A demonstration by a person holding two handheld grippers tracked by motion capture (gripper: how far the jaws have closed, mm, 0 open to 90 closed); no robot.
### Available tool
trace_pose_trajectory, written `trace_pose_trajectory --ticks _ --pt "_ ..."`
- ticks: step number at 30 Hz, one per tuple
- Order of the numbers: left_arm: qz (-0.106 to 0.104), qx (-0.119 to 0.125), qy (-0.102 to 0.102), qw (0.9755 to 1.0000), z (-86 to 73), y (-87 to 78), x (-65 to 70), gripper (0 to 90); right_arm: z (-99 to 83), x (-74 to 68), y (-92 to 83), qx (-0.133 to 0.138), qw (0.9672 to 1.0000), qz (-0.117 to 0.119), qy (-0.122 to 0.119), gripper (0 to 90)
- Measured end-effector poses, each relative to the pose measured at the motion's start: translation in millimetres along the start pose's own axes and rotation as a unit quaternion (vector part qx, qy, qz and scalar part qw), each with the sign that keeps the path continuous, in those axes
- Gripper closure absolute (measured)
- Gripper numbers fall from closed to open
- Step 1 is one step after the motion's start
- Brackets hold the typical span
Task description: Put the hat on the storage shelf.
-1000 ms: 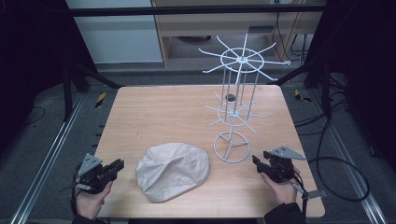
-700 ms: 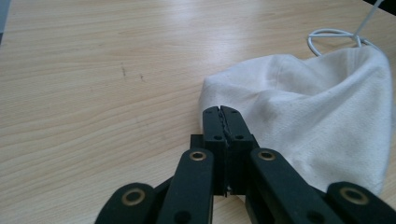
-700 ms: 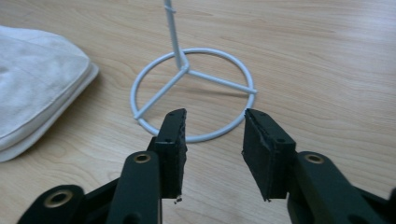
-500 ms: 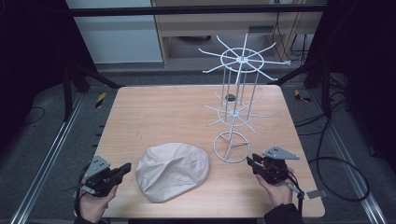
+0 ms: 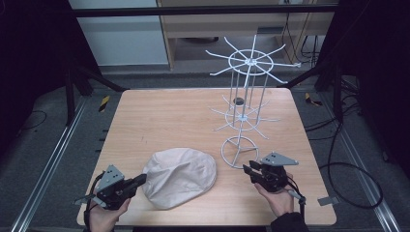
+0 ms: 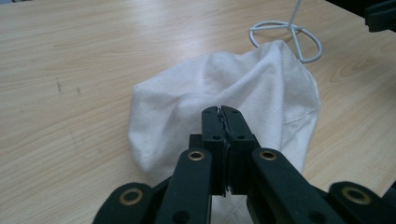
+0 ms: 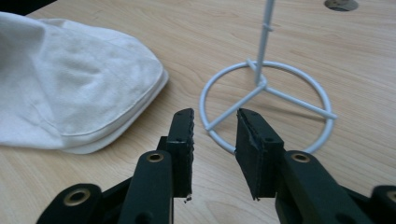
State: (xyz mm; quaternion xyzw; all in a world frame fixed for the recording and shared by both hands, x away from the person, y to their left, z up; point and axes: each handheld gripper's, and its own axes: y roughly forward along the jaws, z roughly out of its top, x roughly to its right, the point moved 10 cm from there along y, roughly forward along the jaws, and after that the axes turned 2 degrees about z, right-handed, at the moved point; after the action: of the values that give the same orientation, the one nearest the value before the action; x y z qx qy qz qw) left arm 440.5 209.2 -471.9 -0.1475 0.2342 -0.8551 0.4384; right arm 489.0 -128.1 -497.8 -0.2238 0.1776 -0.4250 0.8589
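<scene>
A cream cloth cap [image 5: 180, 177] [image 6: 219, 98] [image 7: 70, 93] lies flat near the front middle of the wooden table [image 5: 169, 121]. A white wire rack [image 5: 246, 96] with spoked tiers stands to its right on a ring base [image 5: 240, 152] [image 7: 268, 100]. My left gripper [image 5: 140, 180] [image 6: 221, 112] is shut with nothing in it, its tips at the cap's left edge. My right gripper [image 5: 247, 170] [image 7: 215, 119] is open, just in front of the ring base and right of the cap.
Metal rails [image 5: 53, 159] run along both sides of the table. Cables [image 5: 348, 169] lie on the floor at the right. A shelf unit [image 5: 227, 24] stands behind the table. A small dark round thing [image 5: 238, 101] sits on the table by the rack's stem.
My left gripper has moved right toward the cap's edge. My right gripper has shifted left toward the rack's ring base. The cap and rack have stayed put.
</scene>
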Motion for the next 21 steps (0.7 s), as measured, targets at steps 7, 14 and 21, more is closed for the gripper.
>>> trace_pose_trajectory --ticks 7,14,21 --pt "-0.001 -0.02 0.022 0.9996 -4.9 5.7 13.6 68.2 3.7 -14.2 7.4 0.001 0.9998 0.019 -0.009 59.5" --pt "0.004 -0.029 0.035 0.999 -8.9 10.5 23.5 54.8 9.5 -33.0 20.4 0.005 0.9985 0.052 -0.015 54.9" --pt "0.015 -0.048 0.041 0.9979 -18.1 21.4 27.2 51.9 13.1 -53.0 40.9 0.001 0.9969 0.076 -0.021 48.1"
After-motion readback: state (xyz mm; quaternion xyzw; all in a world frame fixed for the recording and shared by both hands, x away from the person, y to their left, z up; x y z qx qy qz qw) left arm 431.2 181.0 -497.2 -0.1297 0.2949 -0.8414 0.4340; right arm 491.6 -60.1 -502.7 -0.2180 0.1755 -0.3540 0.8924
